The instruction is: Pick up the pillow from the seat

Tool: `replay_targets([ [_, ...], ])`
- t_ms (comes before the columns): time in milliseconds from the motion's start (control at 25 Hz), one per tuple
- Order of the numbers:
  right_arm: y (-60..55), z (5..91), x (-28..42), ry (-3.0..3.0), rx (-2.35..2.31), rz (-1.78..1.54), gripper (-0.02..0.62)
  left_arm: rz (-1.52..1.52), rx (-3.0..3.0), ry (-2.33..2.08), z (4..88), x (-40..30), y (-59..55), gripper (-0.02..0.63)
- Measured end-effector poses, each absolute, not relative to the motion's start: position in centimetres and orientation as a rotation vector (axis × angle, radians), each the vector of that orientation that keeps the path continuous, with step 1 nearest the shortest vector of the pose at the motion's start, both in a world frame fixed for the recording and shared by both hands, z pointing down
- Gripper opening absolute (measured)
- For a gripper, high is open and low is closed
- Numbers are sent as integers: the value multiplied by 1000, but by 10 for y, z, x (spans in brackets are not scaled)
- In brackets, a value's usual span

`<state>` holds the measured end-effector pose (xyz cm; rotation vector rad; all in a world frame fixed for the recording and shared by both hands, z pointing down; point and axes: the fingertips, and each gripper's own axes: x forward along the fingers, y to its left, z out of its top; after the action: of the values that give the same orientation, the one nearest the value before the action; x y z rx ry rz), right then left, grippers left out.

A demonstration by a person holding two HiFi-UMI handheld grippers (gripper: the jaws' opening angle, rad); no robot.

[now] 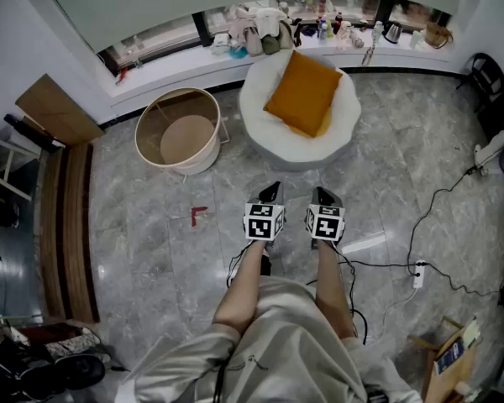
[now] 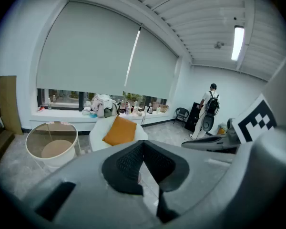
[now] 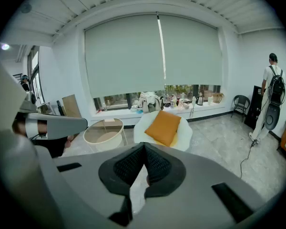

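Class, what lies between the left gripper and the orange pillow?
In the head view: bare marble floor, then the white seat's front rim, between left gripper and orange pillow.

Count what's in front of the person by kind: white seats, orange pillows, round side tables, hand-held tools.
White seat: 1
Orange pillow: 1
Round side table: 1
Tools: 2 (left tool, right tool)
Total: 5
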<state>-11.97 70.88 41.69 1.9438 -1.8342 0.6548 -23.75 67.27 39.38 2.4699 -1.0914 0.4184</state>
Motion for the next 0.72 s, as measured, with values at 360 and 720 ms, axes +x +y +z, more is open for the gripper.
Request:
replay_targets([
  [360, 653, 415, -121, -1819, 1942, 621, 6, 427, 2476, -1051, 399, -239, 615, 9],
  [720, 595, 419, -135, -1788, 2009, 673, 6, 423, 2495, -979, 401, -253, 547, 9],
])
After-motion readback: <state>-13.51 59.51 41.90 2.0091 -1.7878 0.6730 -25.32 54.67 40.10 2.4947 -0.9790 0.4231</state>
